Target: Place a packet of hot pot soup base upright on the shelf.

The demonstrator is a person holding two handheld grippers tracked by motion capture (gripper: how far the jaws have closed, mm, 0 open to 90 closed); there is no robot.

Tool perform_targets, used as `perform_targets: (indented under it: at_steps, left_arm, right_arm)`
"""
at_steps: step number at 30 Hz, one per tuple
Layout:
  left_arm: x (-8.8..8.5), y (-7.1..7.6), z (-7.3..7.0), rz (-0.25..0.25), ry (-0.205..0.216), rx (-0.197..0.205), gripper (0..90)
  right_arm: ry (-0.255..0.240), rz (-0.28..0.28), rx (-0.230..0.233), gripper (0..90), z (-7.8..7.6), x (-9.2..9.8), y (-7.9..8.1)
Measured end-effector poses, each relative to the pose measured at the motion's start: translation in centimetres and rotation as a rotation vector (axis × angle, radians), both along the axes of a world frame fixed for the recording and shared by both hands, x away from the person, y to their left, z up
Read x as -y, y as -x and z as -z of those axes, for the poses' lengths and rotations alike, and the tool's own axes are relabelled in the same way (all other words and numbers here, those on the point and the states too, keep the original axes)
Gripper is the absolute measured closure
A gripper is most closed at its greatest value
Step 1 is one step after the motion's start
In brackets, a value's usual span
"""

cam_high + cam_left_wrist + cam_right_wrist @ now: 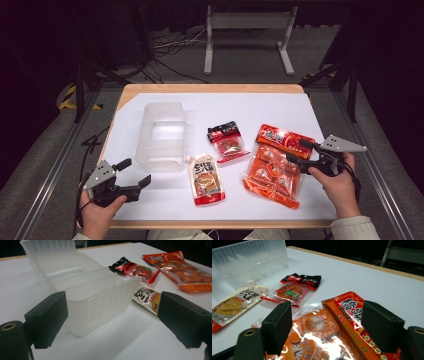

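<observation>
A clear plastic box stands on the white sheet, left of centre. To its right lie a spouted sauce pouch, a small black-and-red snack pack and a large orange pack. My left gripper is open near the front left corner, its jaws facing the box's near wall, with nothing between them. My right gripper is open over the orange pack's right edge. In the right gripper view the orange pack lies under the spread jaws, which do not press on it.
The white sheet covers a wooden table. Aluminium rails run along both sides. Behind the table a grey metal stand and cables lie on the floor.
</observation>
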State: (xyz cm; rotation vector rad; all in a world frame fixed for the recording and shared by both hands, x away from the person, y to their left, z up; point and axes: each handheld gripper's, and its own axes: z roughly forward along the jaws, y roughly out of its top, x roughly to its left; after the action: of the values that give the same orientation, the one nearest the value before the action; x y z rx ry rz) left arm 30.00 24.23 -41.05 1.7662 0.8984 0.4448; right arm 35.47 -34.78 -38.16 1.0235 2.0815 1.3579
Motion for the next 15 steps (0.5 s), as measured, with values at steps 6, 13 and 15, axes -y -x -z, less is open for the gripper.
perform_targets:
  at_steps: [6, 13, 15]
  left_arm:
    - [0.0, 0.0, 0.0, 0.01, 0.013, -0.001, 9.0]
    - [-0.1, 0.0, 0.0, 0.018, 0.013, 0.014, 7.5]
    - [-0.1, 0.1, 0.0, 0.016, 0.017, 0.013, 7.3]
  right_arm:
    - [0.0, 0.031, -0.018, 20.4, 0.2, 0.7, -1.7]
    - [0.007, 0.114, -0.01, 18.7, 0.6, 2.0, -3.5]
    - [0.007, 0.123, -0.016, 18.7, 0.7, 2.1, -3.6]
